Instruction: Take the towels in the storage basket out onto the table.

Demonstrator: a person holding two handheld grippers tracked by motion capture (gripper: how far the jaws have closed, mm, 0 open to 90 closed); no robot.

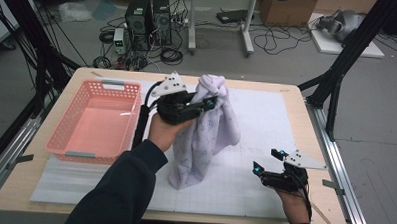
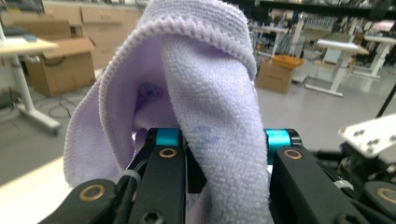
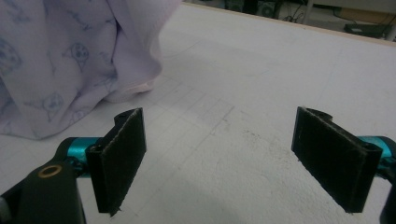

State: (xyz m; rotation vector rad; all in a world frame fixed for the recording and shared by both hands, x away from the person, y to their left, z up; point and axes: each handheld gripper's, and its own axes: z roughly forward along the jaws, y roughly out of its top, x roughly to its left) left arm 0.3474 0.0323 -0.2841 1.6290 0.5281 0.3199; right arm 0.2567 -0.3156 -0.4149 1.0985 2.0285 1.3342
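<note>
Nearest, the right gripper [image 1: 269, 162] rests wide open on the worktop [image 1: 263, 194]; the left gripper [image 1: 209, 103] clamps the hanging lavender towel [image 1: 205, 137], right of the empty pink basket [image 1: 93, 121].

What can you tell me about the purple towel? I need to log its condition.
The towel is pale lilac terry cloth with a faint printed pattern and a stitched hem. It hangs bunched from the left hand-held gripper, whose jaws pinch a fold near its top. Its lower end rests crumpled on the white mat, to the right of the pink basket.
</note>
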